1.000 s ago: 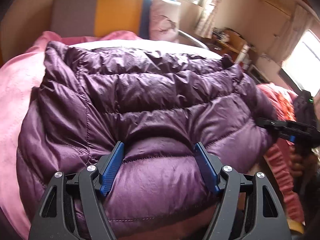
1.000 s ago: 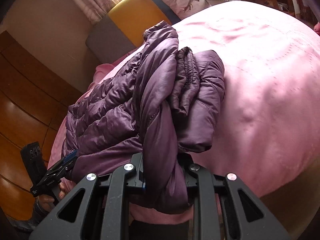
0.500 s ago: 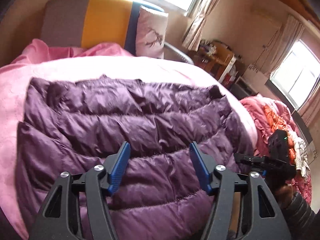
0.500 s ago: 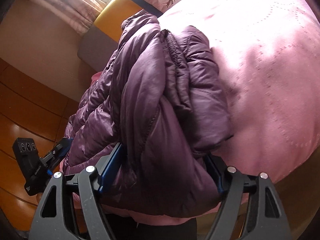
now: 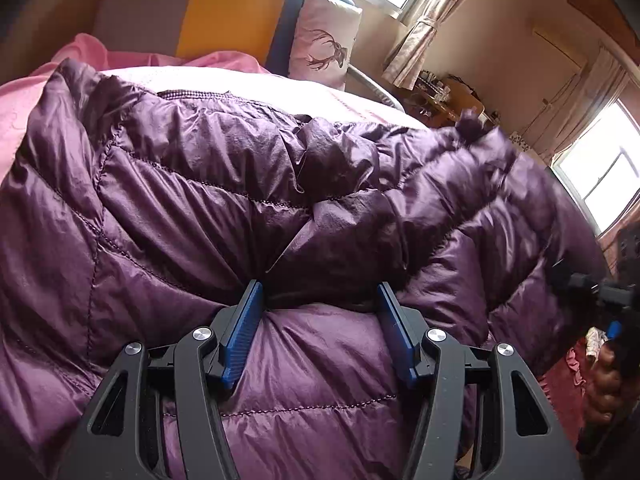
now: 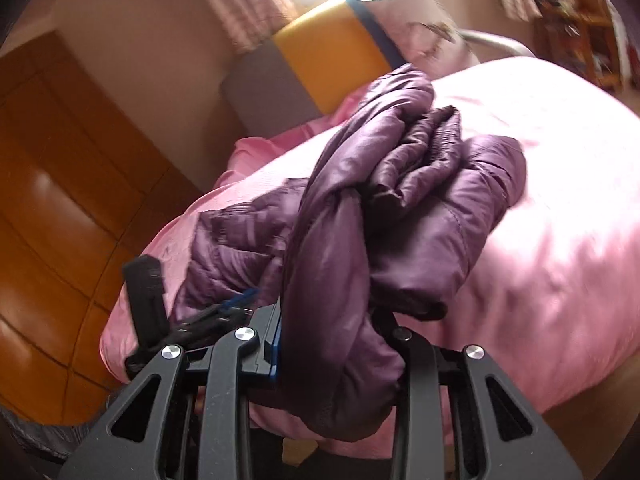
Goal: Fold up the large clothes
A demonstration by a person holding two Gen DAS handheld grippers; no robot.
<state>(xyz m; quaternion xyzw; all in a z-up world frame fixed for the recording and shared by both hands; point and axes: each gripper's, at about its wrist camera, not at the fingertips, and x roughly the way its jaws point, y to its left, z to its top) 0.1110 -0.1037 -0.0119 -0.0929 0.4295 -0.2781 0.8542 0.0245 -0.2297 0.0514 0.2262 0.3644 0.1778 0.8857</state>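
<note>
A purple quilted down jacket lies spread over a pink bed cover. My left gripper stands wide, its blue pads pressed into a puffed fold at the jacket's near edge. In the right wrist view the jacket is bunched and twisted, and my right gripper is shut on a thick bundle of it, lifted above the bed. The left gripper shows at the lower left of that view. The right gripper shows at the right edge of the left wrist view.
A grey, yellow and blue headboard and a deer-print pillow stand at the bed's far end. A wooden wardrobe is at the left. Shelves and a window are on the right. Red bedding lies low right.
The left gripper has gone back down onto the jacket's near edge, with a fold between its pads. The right gripper has closed from wide to tight on the bunched jacket and lifted it.
</note>
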